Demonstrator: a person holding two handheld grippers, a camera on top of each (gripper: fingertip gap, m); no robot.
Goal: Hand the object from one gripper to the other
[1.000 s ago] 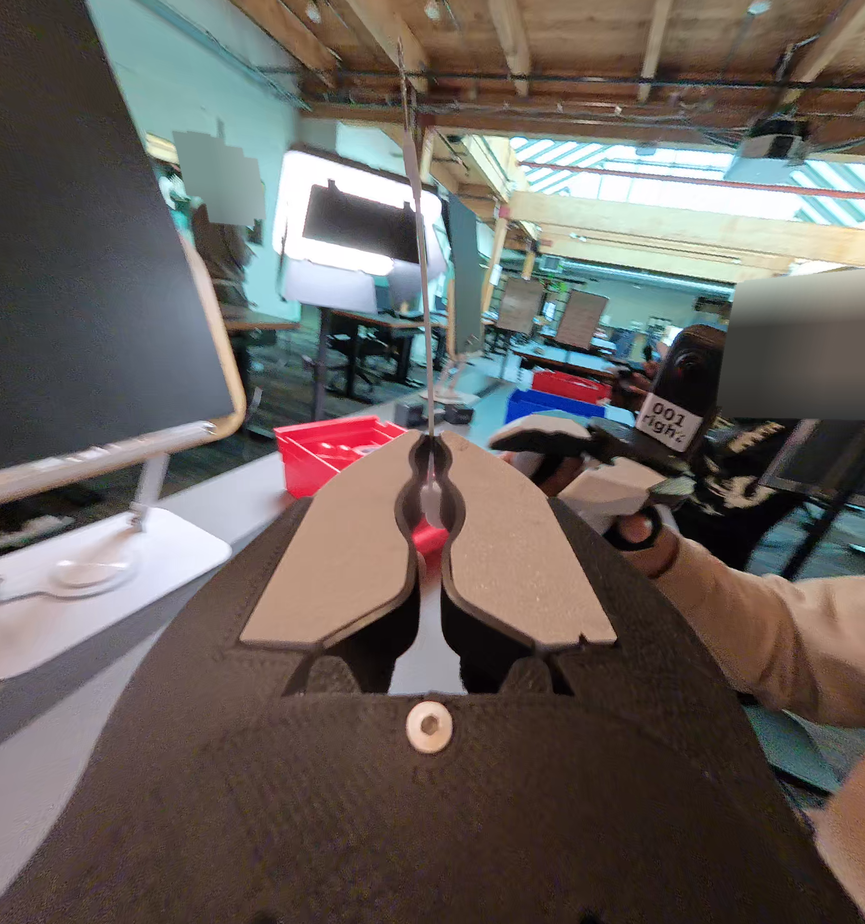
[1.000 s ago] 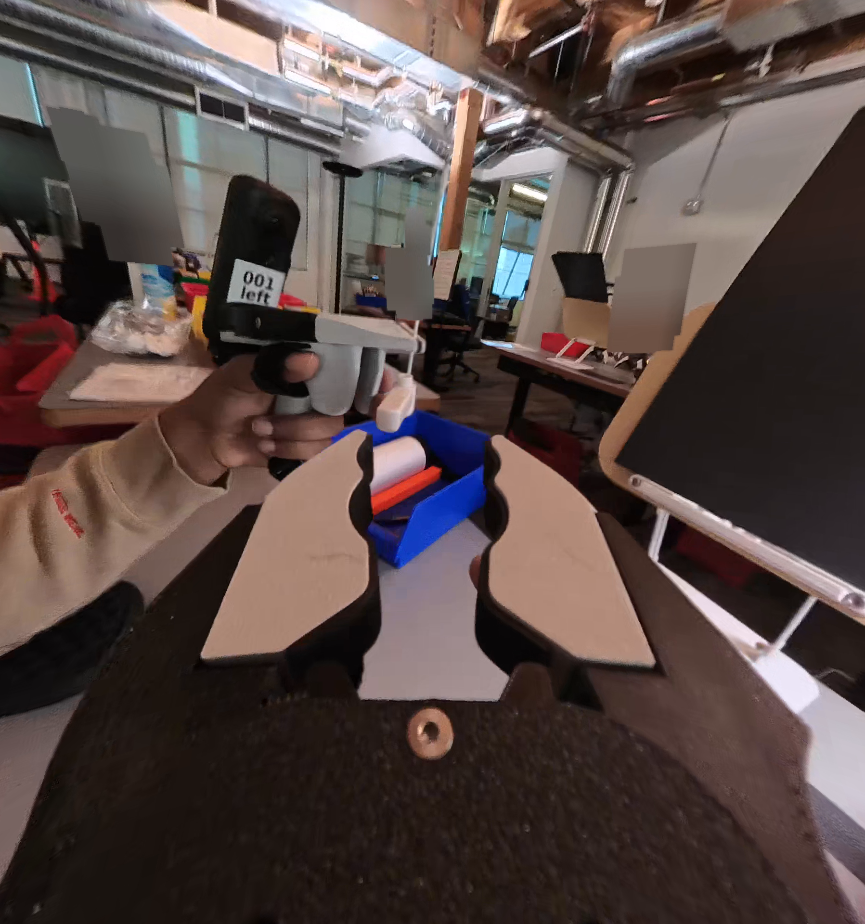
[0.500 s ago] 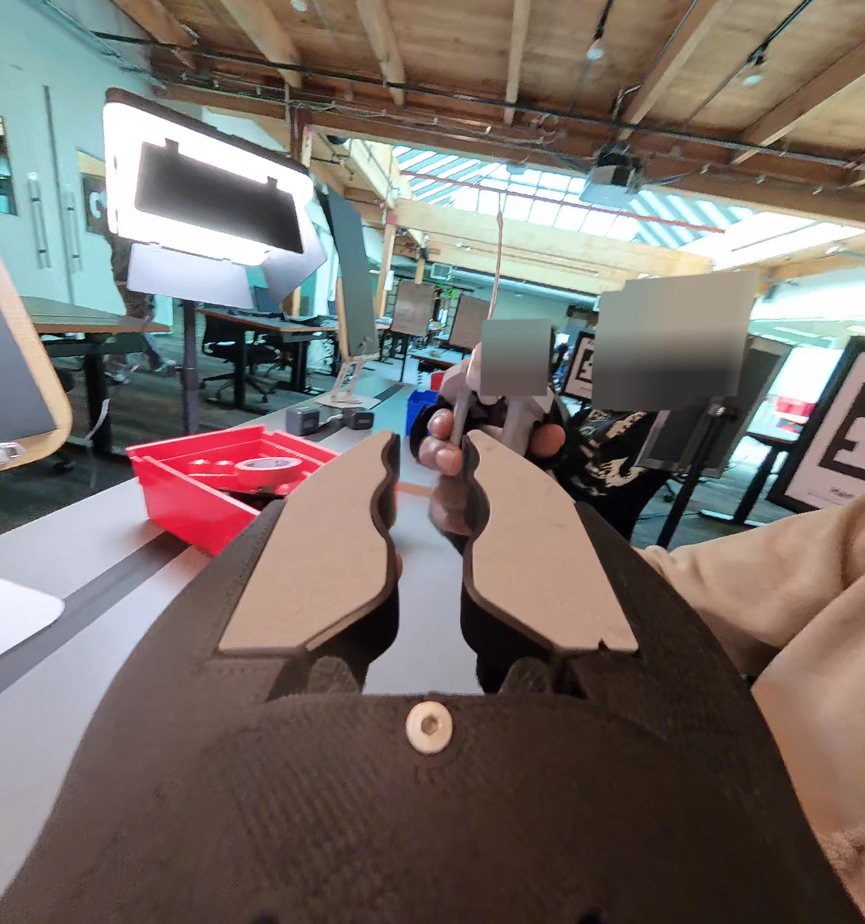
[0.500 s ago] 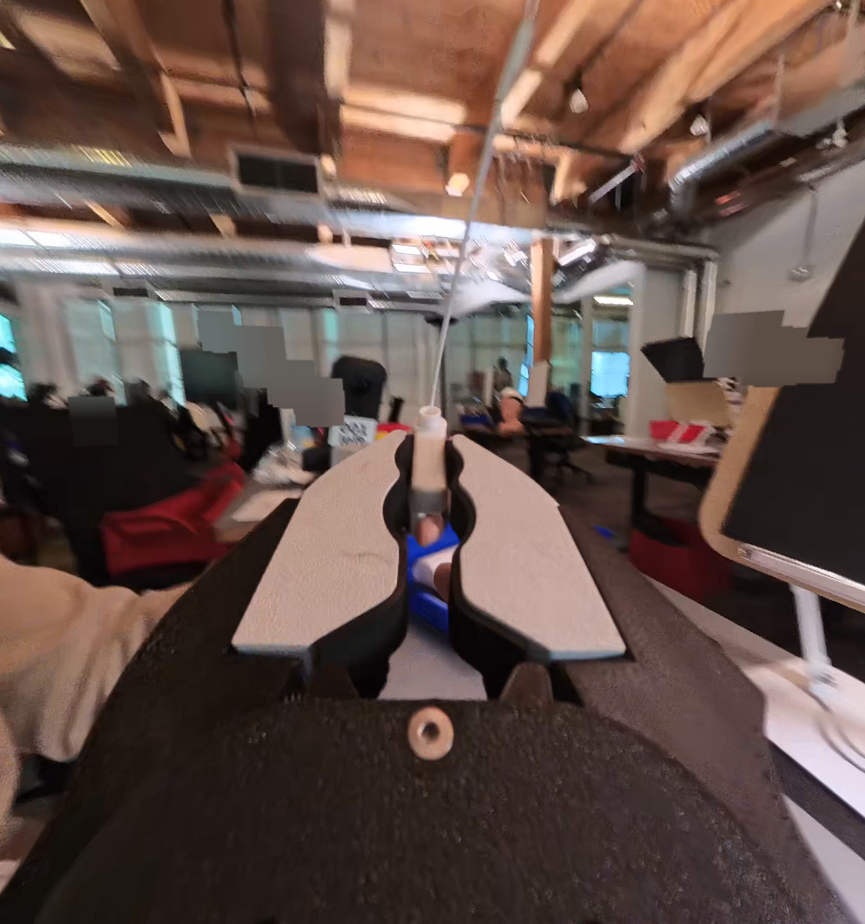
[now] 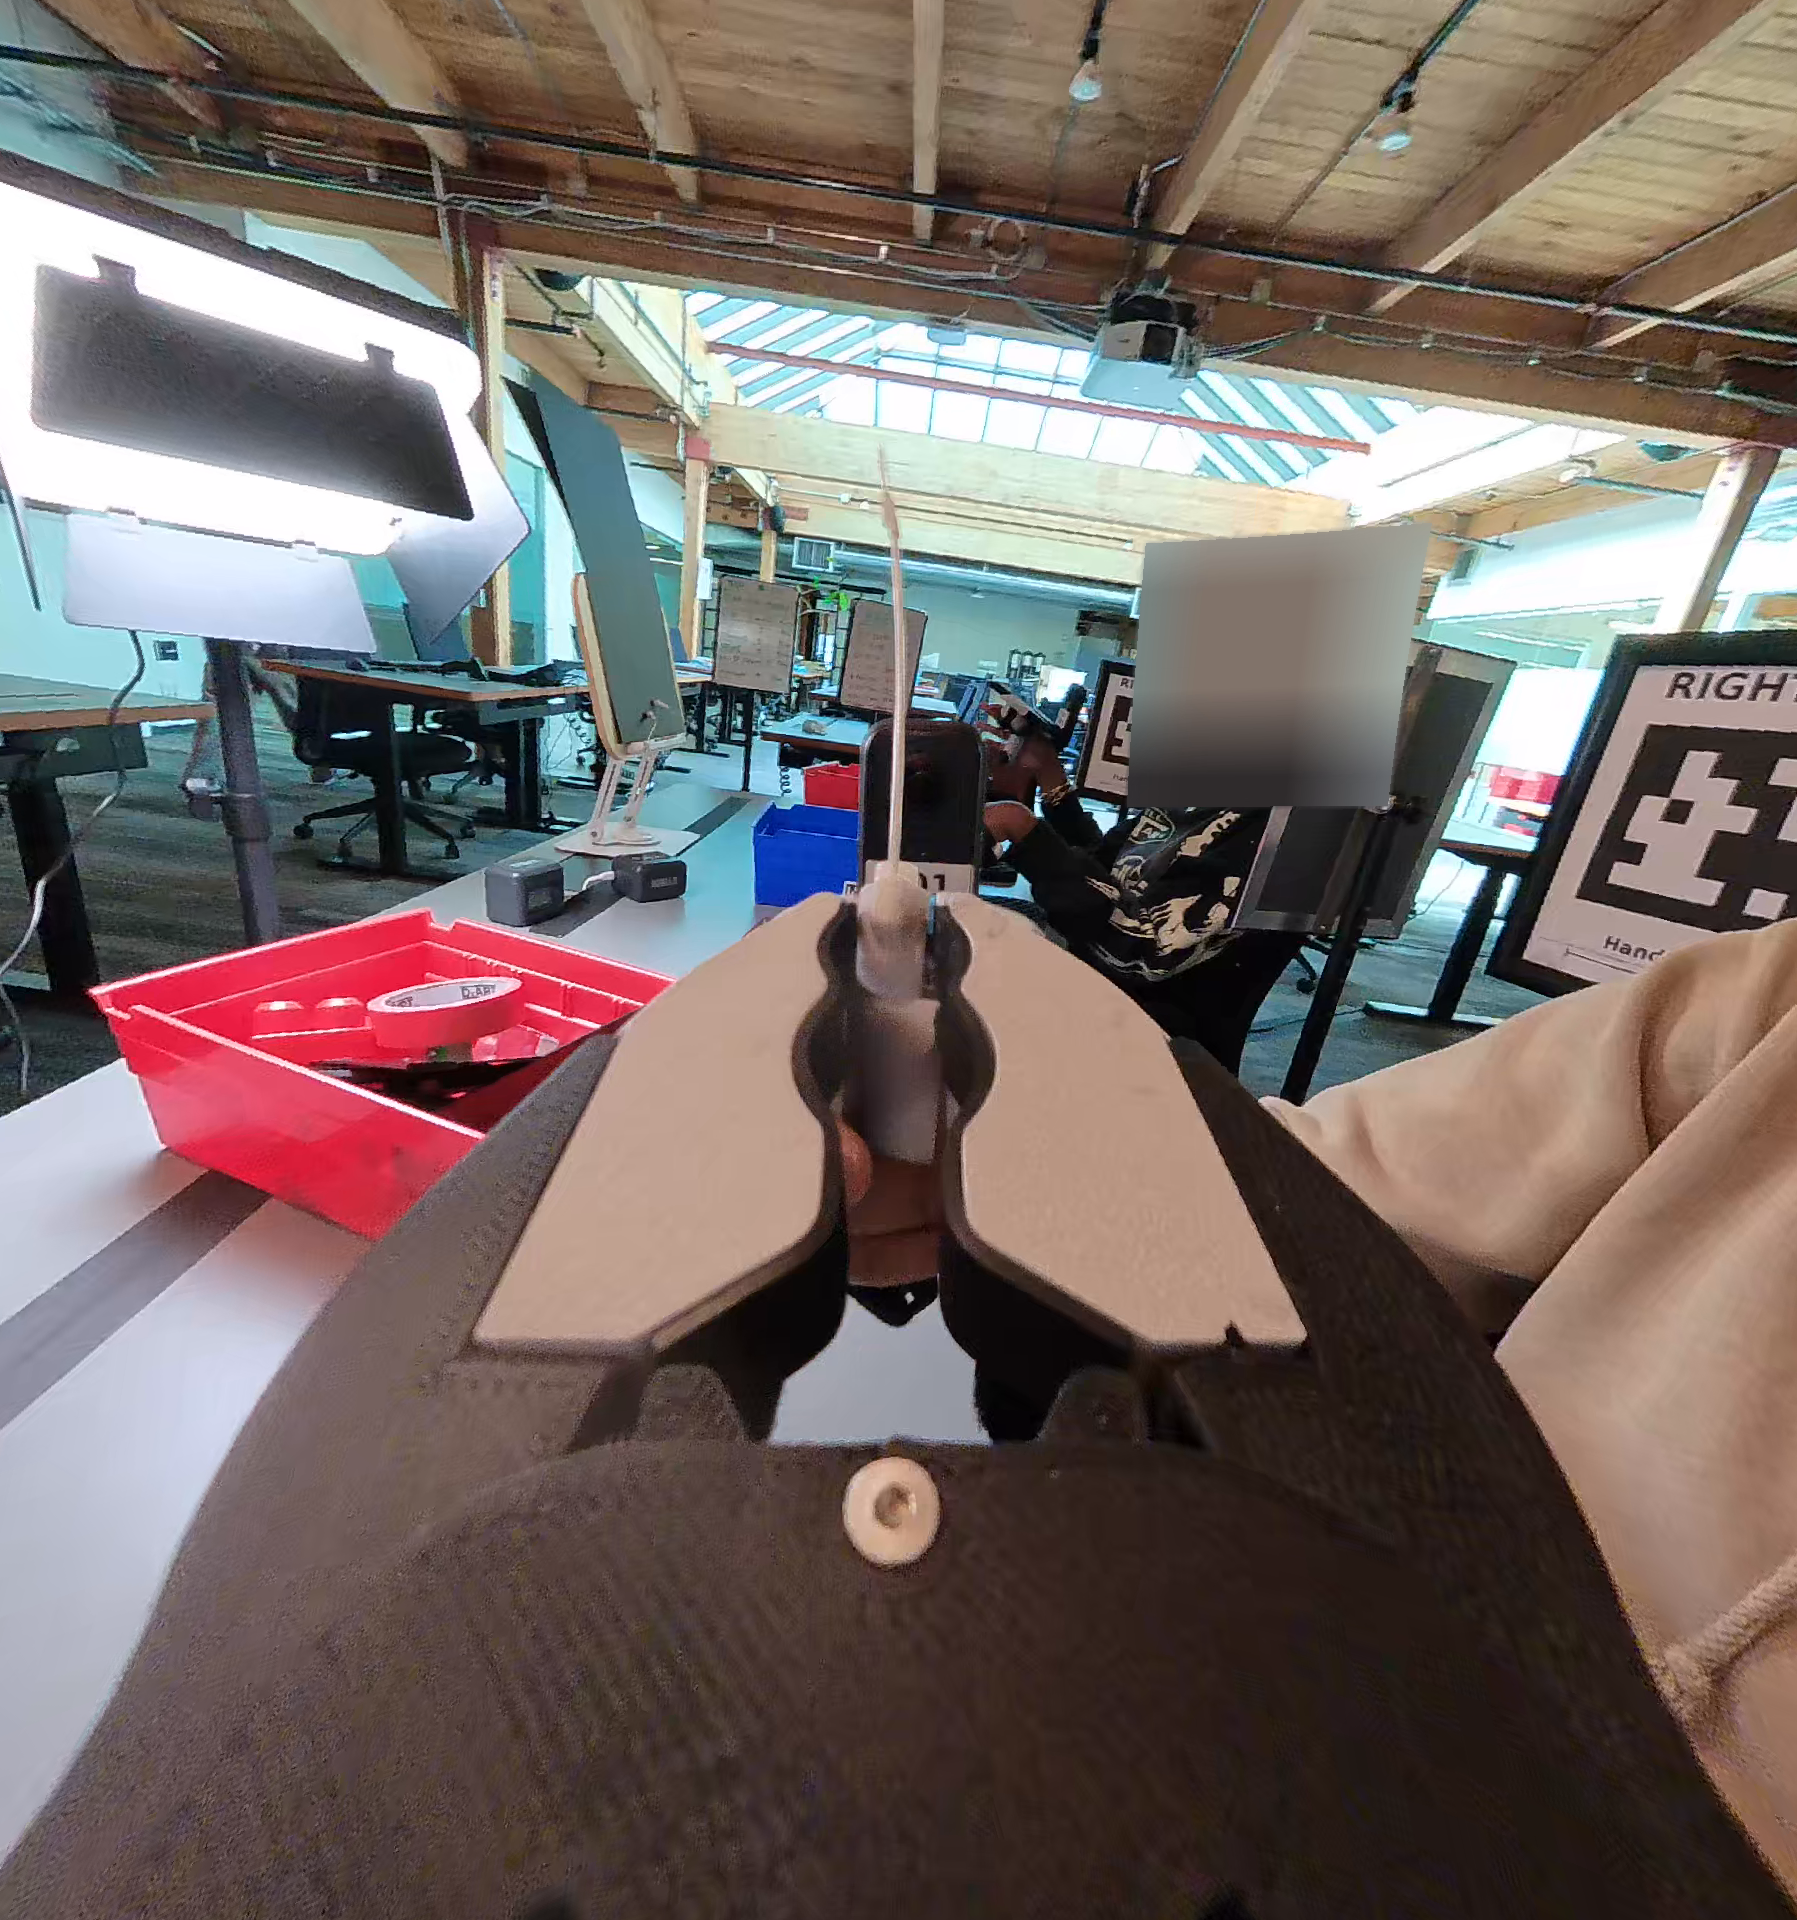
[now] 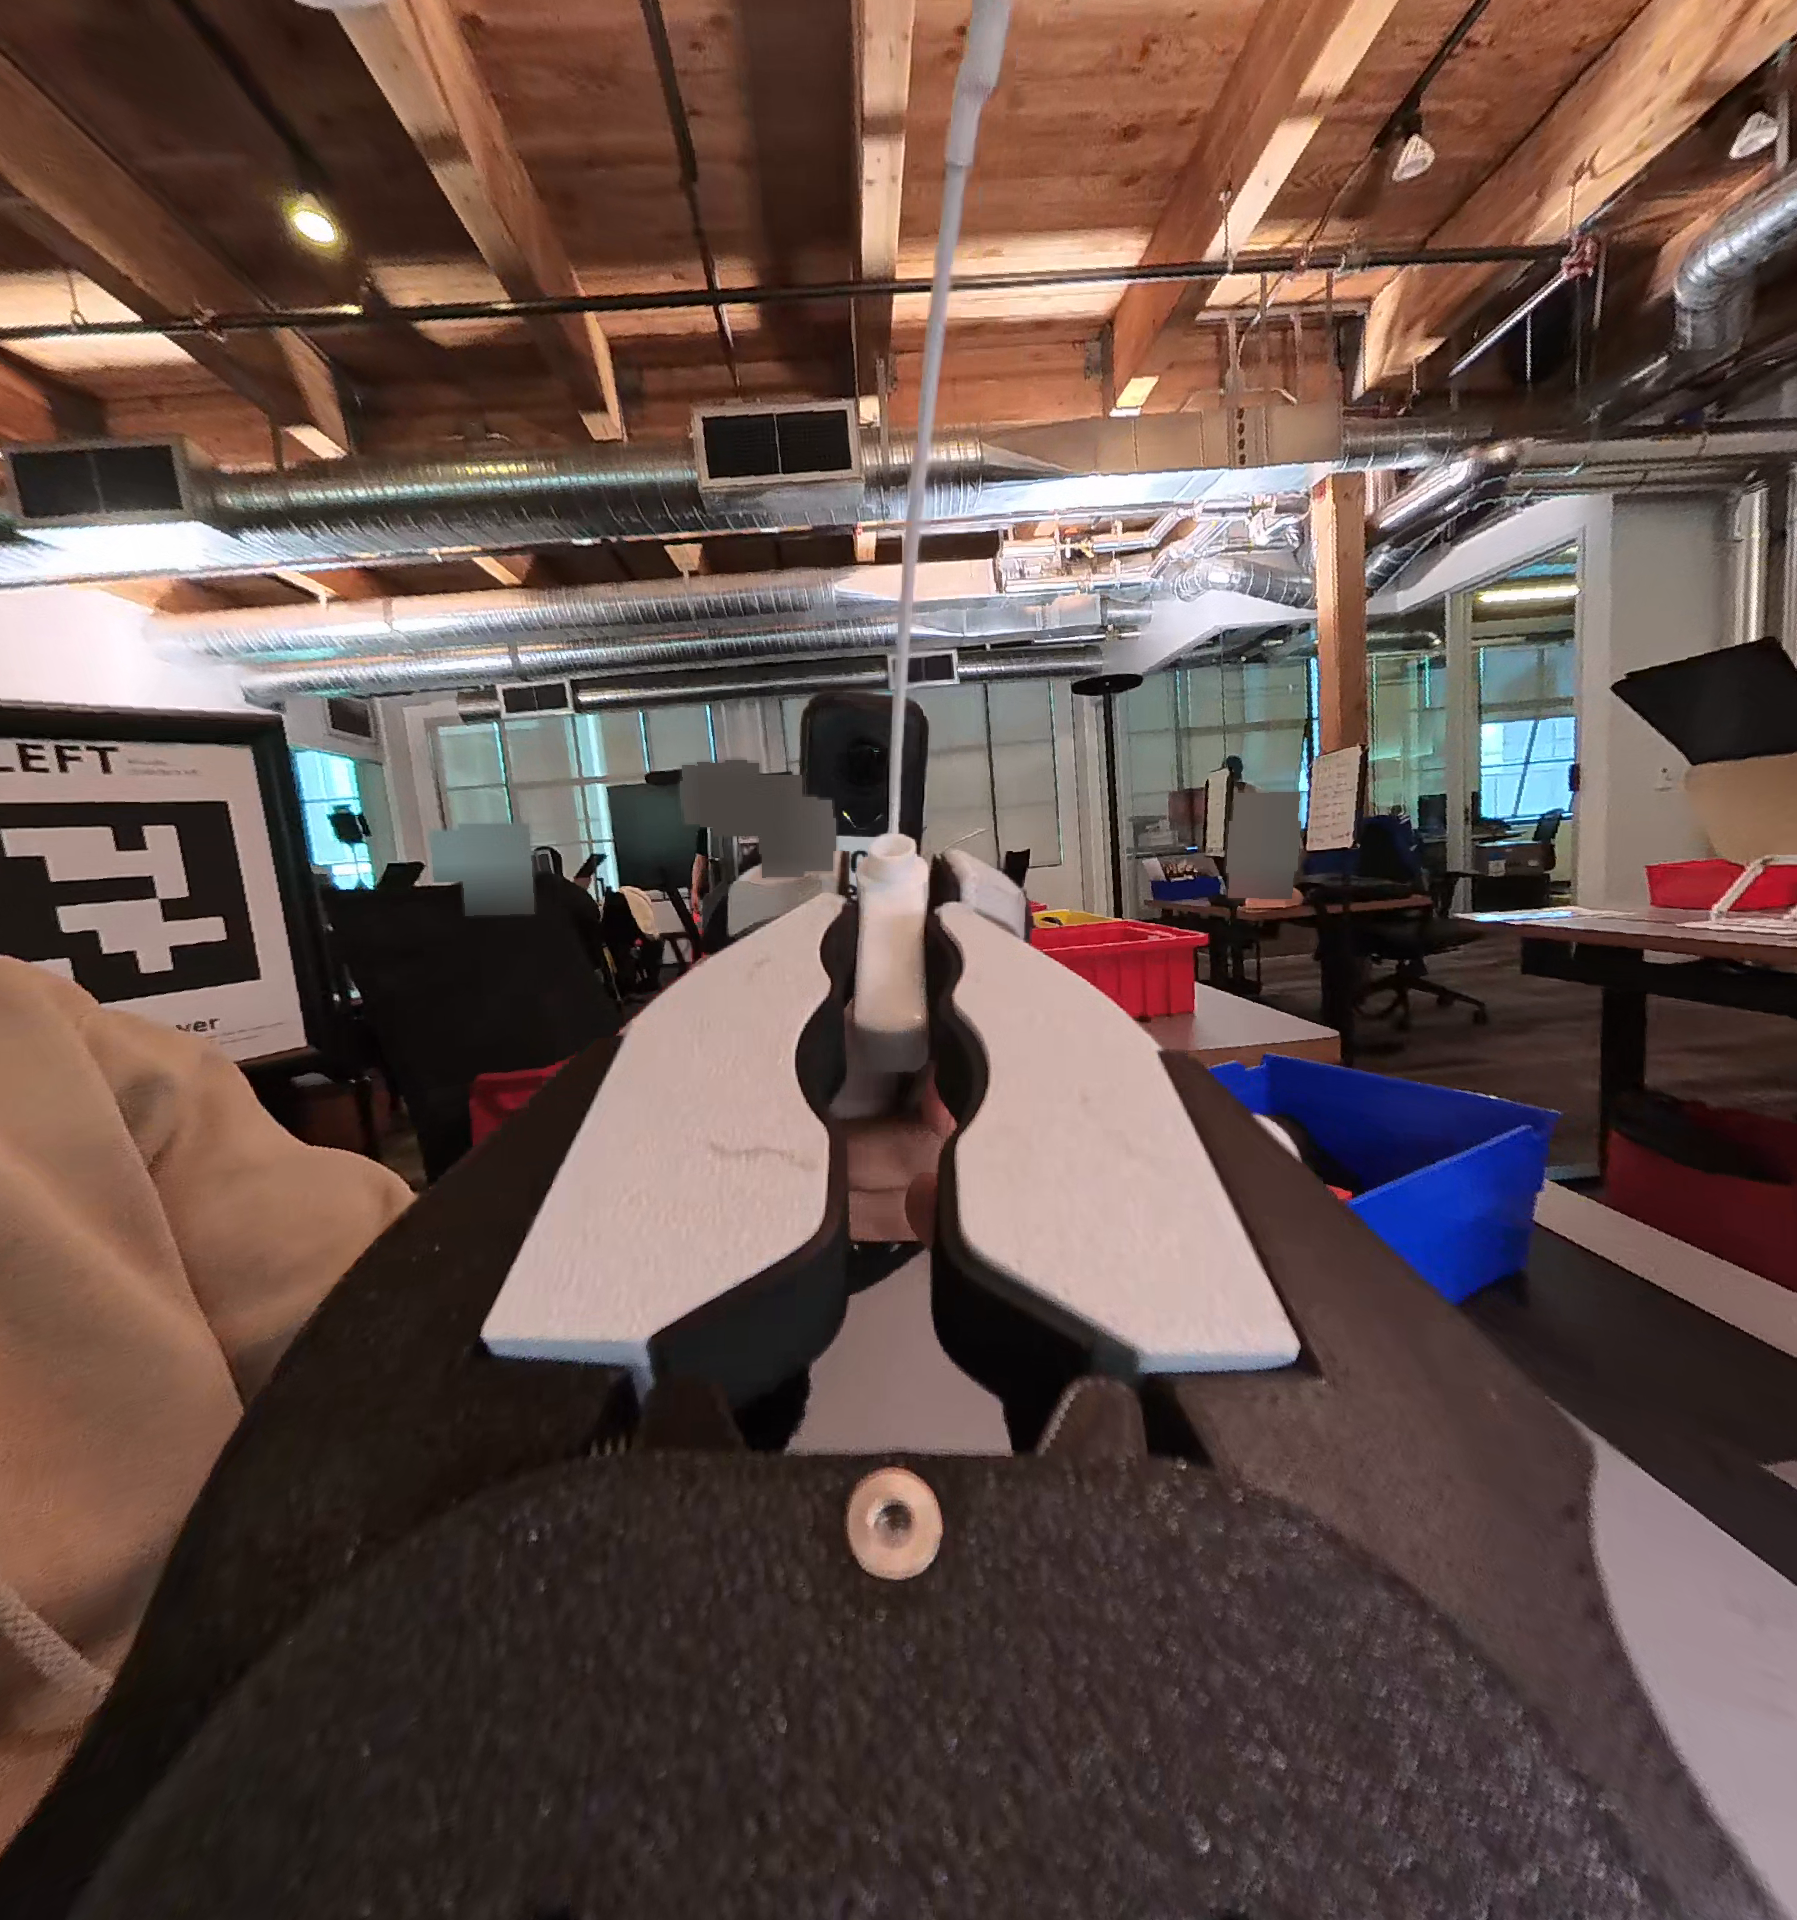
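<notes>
Both claws are clamped together on one white plug (image 5: 892, 1023) (image 6: 889, 971): left gripper (image 5: 892, 940) and right gripper (image 6: 889, 914) tip to tip, cord (image 6: 930, 416) rising upward.

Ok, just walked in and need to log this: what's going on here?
A person holds a gripper in each hand, facing each other above a grey table. The left gripper and right gripper both have their fingers closed on the same white plug, its thin cord sticking up. The handover is midway: neither has let go.
</notes>
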